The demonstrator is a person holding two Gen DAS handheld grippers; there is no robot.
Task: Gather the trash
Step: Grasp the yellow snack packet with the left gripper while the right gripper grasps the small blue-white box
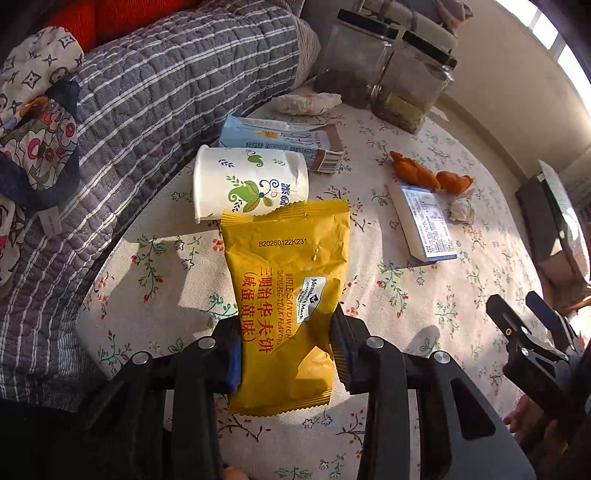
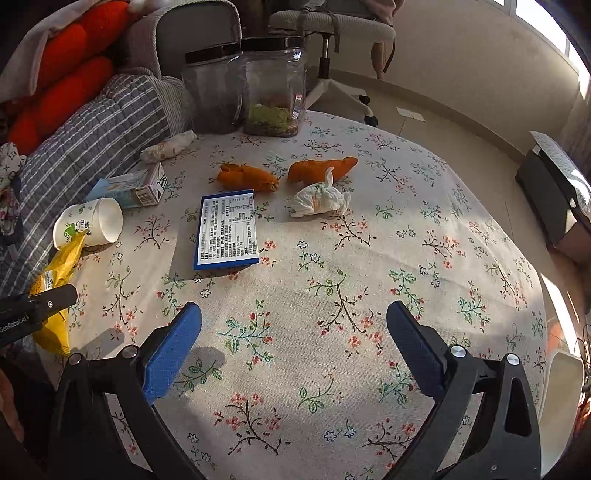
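A yellow snack wrapper (image 1: 288, 280) lies lengthwise on the flowered tablecloth (image 1: 424, 295), and my left gripper (image 1: 286, 347) is shut on its near half, one pad against each long edge. From the right wrist view the wrapper (image 2: 59, 273) shows at the far left under a left finger (image 2: 37, 306). My right gripper (image 2: 293, 332) hangs open over bare cloth with nothing between its blue pads. Other trash lies beyond: a tipped paper cup (image 1: 251, 184), a flattened milk carton (image 1: 280, 138), a blue-edged box (image 2: 227, 229), two orange peels (image 2: 247, 177), a crumpled tissue (image 2: 319, 199).
Two lidded clear jars (image 2: 275, 92) stand at the table's far edge, with another crumpled tissue (image 2: 168, 147) near them. A striped quilted sofa cover (image 1: 147, 92) borders the table on the left. A swivel chair (image 2: 332, 22) and bare floor lie beyond.
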